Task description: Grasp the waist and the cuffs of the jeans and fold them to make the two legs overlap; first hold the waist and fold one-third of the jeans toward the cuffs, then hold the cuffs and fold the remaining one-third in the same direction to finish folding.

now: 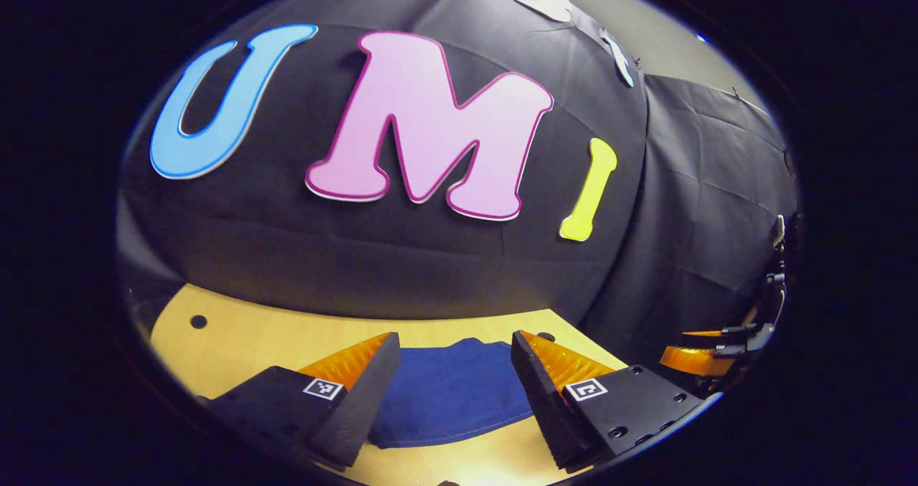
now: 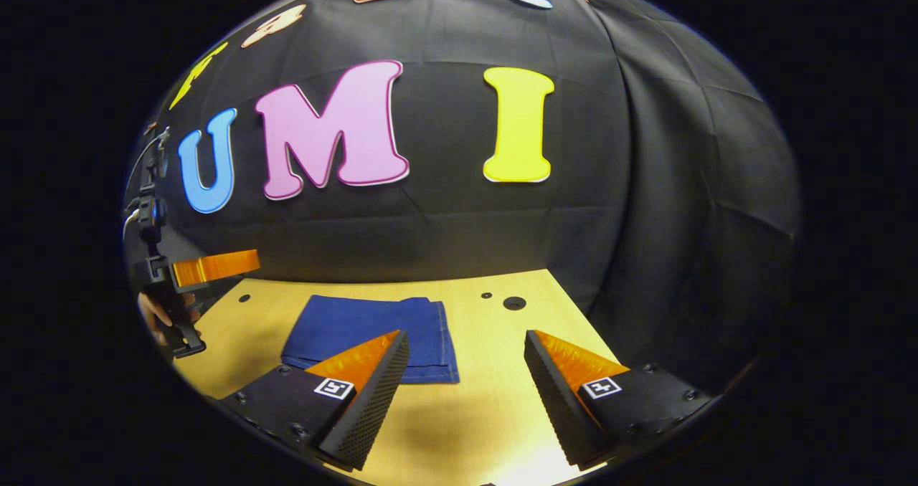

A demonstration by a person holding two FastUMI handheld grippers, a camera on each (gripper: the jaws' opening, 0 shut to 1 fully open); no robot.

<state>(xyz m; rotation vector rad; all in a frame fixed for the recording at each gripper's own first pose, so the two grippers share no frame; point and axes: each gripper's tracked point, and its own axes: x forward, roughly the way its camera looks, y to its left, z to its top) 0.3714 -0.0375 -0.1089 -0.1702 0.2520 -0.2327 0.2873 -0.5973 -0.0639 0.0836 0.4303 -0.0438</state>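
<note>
Both of my grippers are spread wide and holding nothing: the left gripper (image 1: 455, 400) hangs over the near edge of the jeans (image 2: 369, 335), which look framed between its fingers, while the right gripper (image 2: 466, 400) sits off to the side with the denim ahead and to its left. The jeans lie flat on the wooden surface (image 2: 495, 414) as a compact blue rectangle, looking pretty much folded already. I'd guess soft but fairly heavy cloth, grippy rather than slick, so pinch a stacked edge or corner.

Matt blue denim jeans (image 2: 369, 335) on seemingly smooth wooden table (image 2: 488, 407)
</note>
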